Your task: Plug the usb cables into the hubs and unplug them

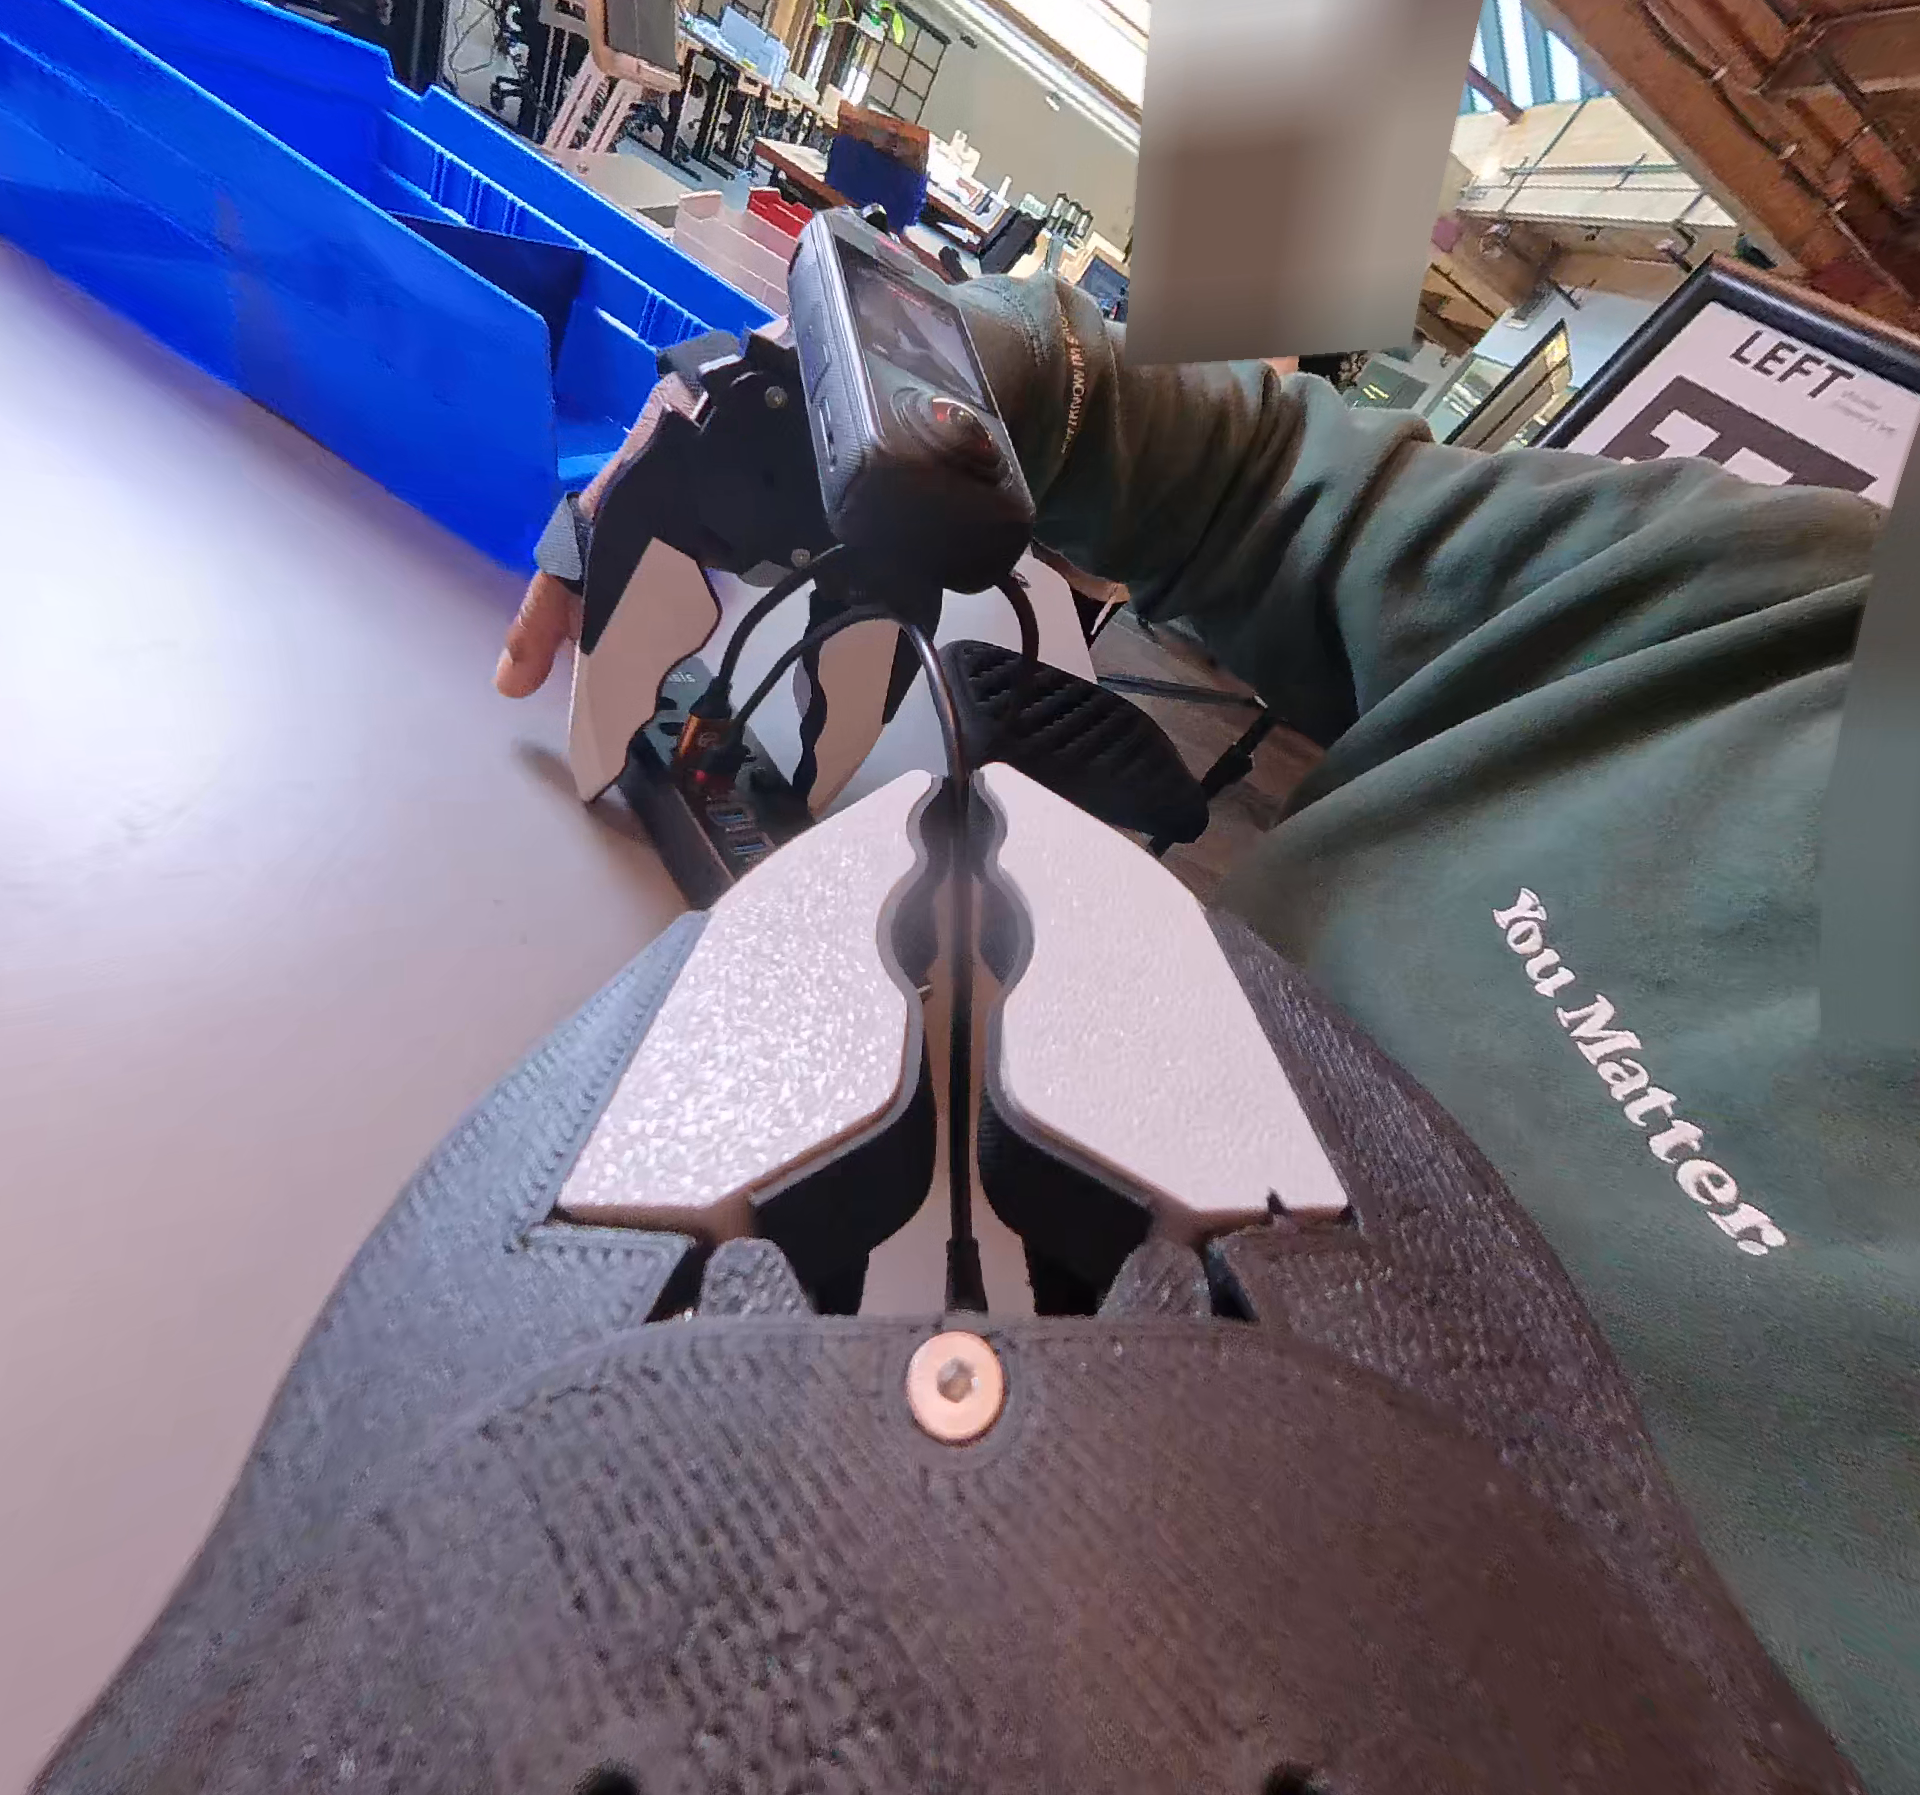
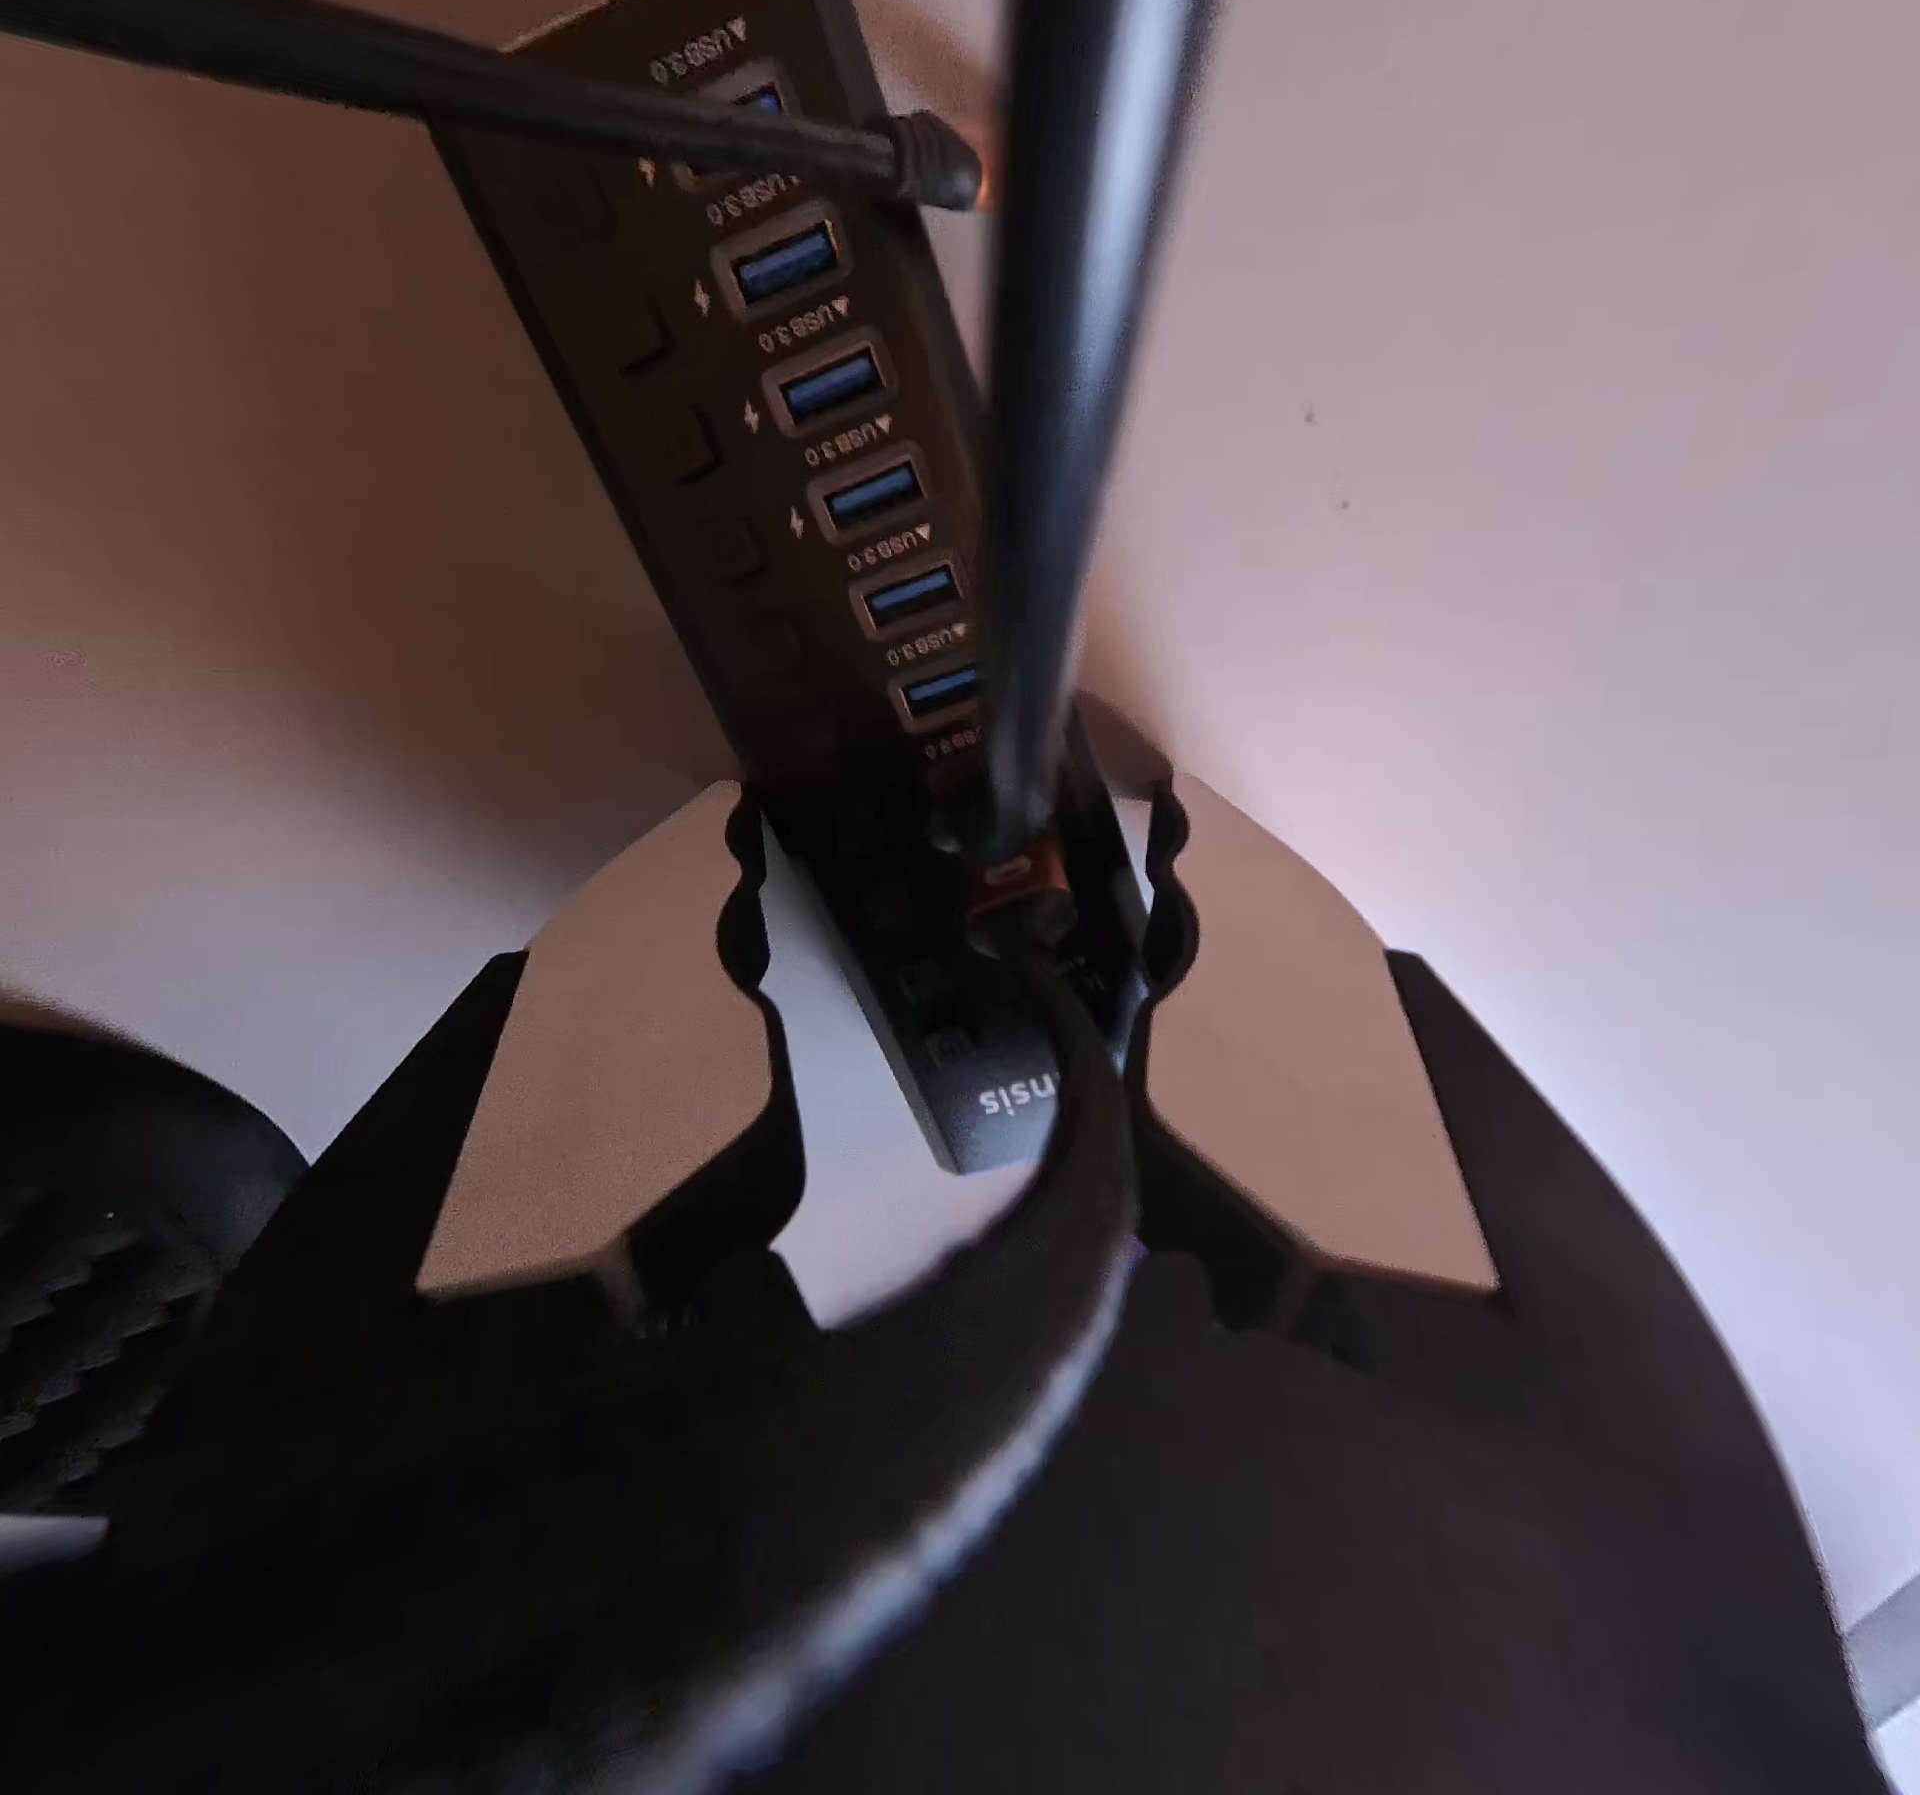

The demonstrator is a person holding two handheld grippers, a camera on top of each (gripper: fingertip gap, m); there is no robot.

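Note:
A black multi-port USB hub (image 2: 665,311) lies on the pale table (image 2: 1507,395); it also shows in the left wrist view (image 1: 675,810). My right gripper (image 2: 956,795) is open, its fingers standing either side of the hub's near end, over an orange-collared plug (image 2: 1023,878) seated in the hub. A thick black cable (image 2: 1101,291) rises from that plug. A braided cable (image 2: 1081,1226) curves back between the jaws. My left gripper (image 1: 951,789) is shut on a thin black cable (image 1: 940,696) that arcs toward the right gripper (image 1: 707,789). Another plug (image 2: 935,161) hangs by the hub's far end.
Blue plastic bins (image 1: 312,270) stand along the table's far left side. A black mesh chair (image 1: 1060,737) sits past the table edge on the right. A person's green sleeve (image 1: 1403,550) reaches over the right gripper. A framed sign (image 1: 1766,395) stands behind. Tip to tip, the grippers are about 15 cm apart.

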